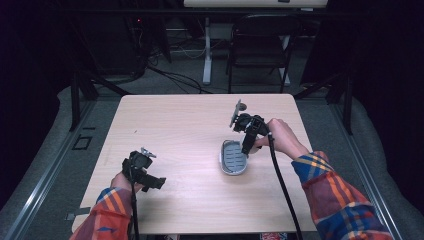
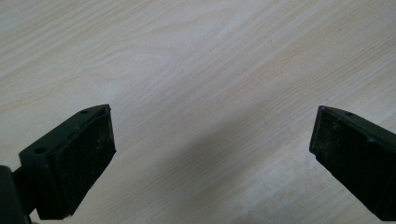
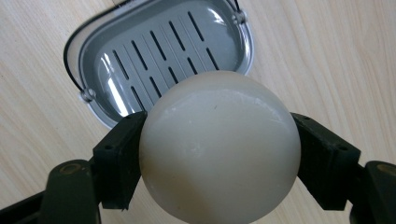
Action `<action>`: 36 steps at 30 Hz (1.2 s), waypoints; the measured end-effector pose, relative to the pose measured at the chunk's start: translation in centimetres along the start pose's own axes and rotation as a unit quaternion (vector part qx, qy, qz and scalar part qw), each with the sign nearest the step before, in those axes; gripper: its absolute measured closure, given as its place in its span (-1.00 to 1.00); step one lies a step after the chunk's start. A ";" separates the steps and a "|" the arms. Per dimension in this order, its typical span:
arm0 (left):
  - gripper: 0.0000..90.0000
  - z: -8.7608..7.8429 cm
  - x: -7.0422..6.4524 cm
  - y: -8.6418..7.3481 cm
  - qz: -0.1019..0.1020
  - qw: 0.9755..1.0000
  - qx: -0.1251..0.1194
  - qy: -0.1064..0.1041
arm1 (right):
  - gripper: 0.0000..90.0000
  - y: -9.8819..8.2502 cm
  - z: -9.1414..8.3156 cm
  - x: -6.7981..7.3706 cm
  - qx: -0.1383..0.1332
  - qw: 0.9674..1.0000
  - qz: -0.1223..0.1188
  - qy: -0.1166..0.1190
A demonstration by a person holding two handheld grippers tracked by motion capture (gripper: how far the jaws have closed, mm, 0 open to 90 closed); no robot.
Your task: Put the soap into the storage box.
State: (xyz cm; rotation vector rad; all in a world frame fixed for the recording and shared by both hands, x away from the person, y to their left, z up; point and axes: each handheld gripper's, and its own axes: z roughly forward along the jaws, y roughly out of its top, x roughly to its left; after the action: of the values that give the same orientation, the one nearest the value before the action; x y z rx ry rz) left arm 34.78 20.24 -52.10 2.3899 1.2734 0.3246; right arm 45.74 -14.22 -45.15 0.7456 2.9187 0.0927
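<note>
Now a pale round soap (image 3: 219, 147) is pinched between the pads of the right claw (image 3: 219, 154), held above the grey slotted soap dish (image 1: 233, 157). In the high view the dish is seen just below and nearer than that claw, its long axis running near to far. The left claw (image 2: 212, 154) is spread wide with nothing between its pads, well apart at the near left of the light wooden worktop (image 1: 185, 130). A dark room with a folding chair (image 1: 260, 47) is glimpsed beyond.
</note>
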 end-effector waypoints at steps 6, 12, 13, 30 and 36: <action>-1.00 0.0 0.0 0.0 0.001 1.000 0.002 0.000 | -0.45 1.1 0.4 0.5 0.004 1.000 -0.014 0.002; -1.00 0.0 0.0 0.0 0.001 1.000 0.001 0.000 | -0.45 2.2 0.8 0.9 0.006 1.000 -0.021 0.008; -1.00 0.0 0.0 0.0 0.001 1.000 0.001 0.000 | -0.45 2.3 0.9 1.0 0.007 1.000 -0.021 0.010; -1.00 0.0 0.0 0.0 0.001 1.000 0.002 0.000 | -0.45 4.0 2.8 1.5 0.005 0.999 -0.026 0.029; -1.00 0.0 0.0 0.0 0.002 1.000 0.003 -0.001 | -0.45 4.1 3.8 1.7 0.013 0.999 -0.026 0.034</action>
State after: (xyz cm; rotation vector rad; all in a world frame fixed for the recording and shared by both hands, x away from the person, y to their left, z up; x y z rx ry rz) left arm 34.80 20.23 -52.14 2.3968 1.2712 0.3197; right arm 46.74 -9.68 -48.73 0.6834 3.0071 0.0782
